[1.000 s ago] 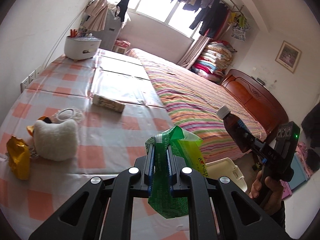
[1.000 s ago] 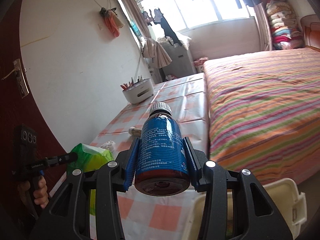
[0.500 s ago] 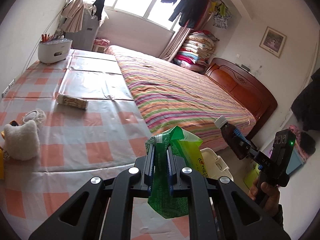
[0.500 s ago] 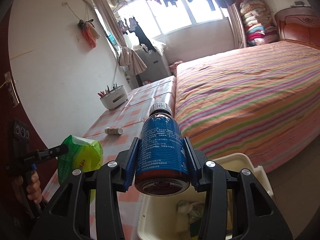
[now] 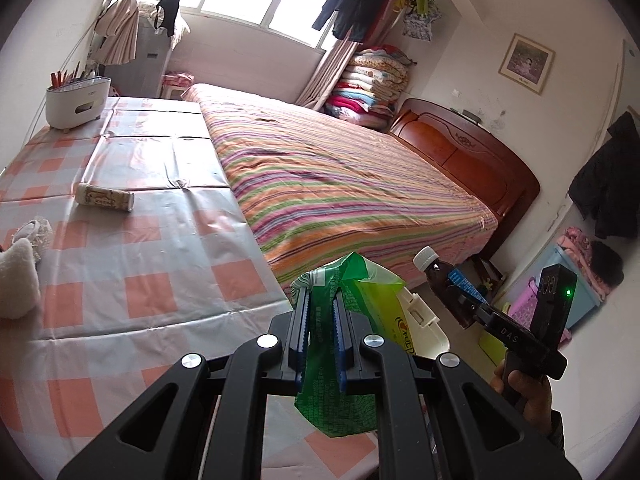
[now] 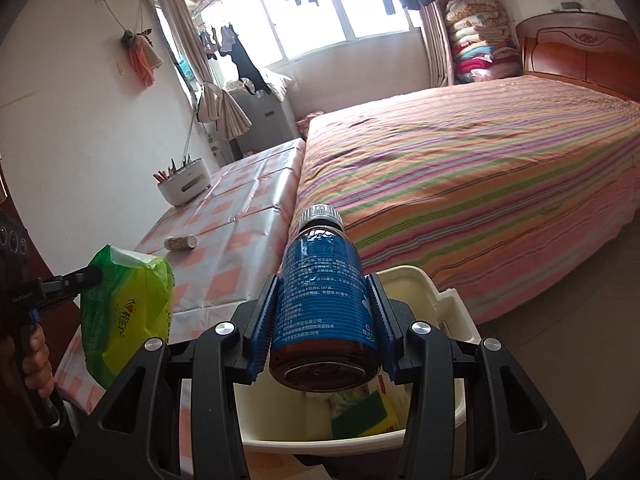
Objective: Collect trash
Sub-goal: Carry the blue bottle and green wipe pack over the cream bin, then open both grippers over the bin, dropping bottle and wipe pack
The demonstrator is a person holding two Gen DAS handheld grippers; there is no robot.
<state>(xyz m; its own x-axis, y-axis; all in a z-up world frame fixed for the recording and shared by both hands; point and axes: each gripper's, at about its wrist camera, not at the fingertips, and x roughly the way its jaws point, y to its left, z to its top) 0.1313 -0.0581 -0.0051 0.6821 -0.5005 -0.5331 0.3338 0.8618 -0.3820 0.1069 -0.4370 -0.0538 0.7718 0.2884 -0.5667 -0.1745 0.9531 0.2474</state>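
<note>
- Left gripper [image 5: 320, 336] clamped on green wrapper [image 5: 340, 360], past table [image 5: 120, 280] edge.
- Right gripper [image 6: 324, 320] clamped on bottle [image 6: 322, 296], above bin [image 6: 452, 304] beside bed [image 6: 480, 168].

The bin [image 6: 448, 300] stands off the table's [image 5: 132, 264] corner, beside the bed [image 5: 340, 184]. The small bottle [image 5: 105, 197] lies mid-table; the holder [image 5: 76, 100] occupies the far edge.
</note>
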